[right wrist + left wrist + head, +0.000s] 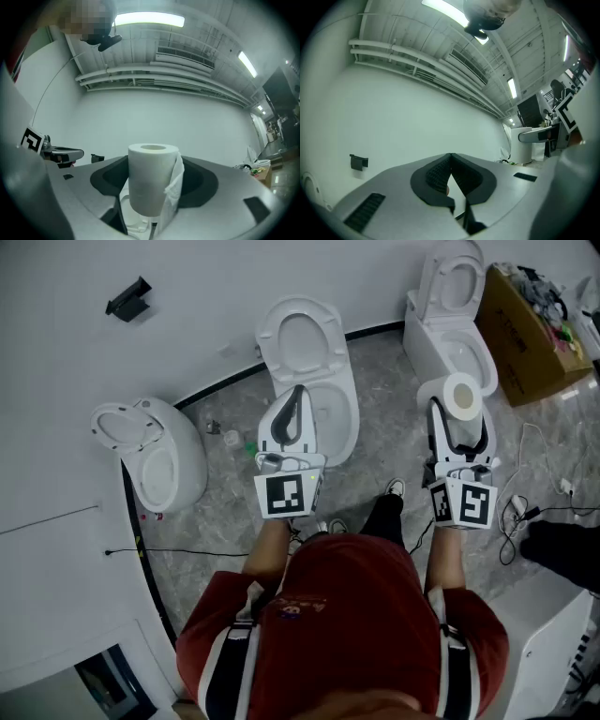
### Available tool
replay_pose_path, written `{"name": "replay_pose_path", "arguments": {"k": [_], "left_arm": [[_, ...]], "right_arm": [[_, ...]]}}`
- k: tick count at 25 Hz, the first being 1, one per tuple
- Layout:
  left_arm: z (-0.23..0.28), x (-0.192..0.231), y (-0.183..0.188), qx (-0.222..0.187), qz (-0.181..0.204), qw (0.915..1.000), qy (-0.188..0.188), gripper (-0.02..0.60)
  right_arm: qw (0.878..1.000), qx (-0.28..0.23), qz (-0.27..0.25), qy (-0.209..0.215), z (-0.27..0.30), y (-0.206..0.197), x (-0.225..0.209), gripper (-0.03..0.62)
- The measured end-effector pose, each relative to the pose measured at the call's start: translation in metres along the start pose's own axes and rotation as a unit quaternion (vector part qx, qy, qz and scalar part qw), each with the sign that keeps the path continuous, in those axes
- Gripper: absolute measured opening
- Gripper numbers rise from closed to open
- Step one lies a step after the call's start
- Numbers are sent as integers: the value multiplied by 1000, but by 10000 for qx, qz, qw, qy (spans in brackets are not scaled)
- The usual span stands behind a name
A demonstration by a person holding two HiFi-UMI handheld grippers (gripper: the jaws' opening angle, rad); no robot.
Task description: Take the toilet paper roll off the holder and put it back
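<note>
White toilet paper roll [152, 180], red shirt [347, 606], grey marbled floor [384, 437].

The grey marbled floor [386, 442] carries a middle toilet [333, 404]. A left toilet [173, 460] stands to its left, a right toilet [464, 348] to its right, and a cardboard box [516, 343] farther right.

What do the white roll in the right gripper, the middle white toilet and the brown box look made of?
The white roll looks like soft matte paper: loose crinkled tail, hollow core. The middle white toilet is probably glazed ceramic: smooth, glossy. The brown box is likely cardboard: matte, flat panels.
</note>
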State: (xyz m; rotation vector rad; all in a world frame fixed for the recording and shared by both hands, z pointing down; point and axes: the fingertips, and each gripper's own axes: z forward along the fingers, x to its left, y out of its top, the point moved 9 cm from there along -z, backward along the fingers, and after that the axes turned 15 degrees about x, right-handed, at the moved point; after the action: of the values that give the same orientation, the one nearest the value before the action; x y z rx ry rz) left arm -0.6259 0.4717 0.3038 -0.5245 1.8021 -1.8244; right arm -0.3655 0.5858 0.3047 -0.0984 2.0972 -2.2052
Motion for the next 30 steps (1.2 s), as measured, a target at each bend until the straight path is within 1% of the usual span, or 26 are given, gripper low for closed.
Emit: {"name": "replay_pose_path", "arguments": {"k": [3,6,9,12,15,18,23,26,30], "left_arm": [[12,-7,1,1,23,10000,-11,15],[27,-13,2,72,126,9999,-19,15],[43,-22,3,52,70,9999,-84,14],[61,-34,2,66,-5,9999,-146,14],[82,-48,2,146,41,9997,-207,15],[108,-64,3,203,67,9994,-287,14],[157,-97,0,244,41,9989,-403,14],[191,-121,-1,330,165,9984,-427,14],[242,-155,-2,416,204,9979,-442,14]], "right_arm": [[10000,14,-13,-15,6,-1,-12,313],[10000,22,8,-56,13,-1,-24,313],[9999,73,35,-104,20,-4,-39,313],[9998,138,110,-136,28,-6,-58,313],[9995,175,198,-169,38,-8,-80,313],[9993,234,179,-239,51,-11,-103,313],[9986,333,264,-312,72,-20,-151,313],[9981,387,301,-363,86,-27,-188,313],[9975,458,378,-382,109,-33,-243,314]]}}
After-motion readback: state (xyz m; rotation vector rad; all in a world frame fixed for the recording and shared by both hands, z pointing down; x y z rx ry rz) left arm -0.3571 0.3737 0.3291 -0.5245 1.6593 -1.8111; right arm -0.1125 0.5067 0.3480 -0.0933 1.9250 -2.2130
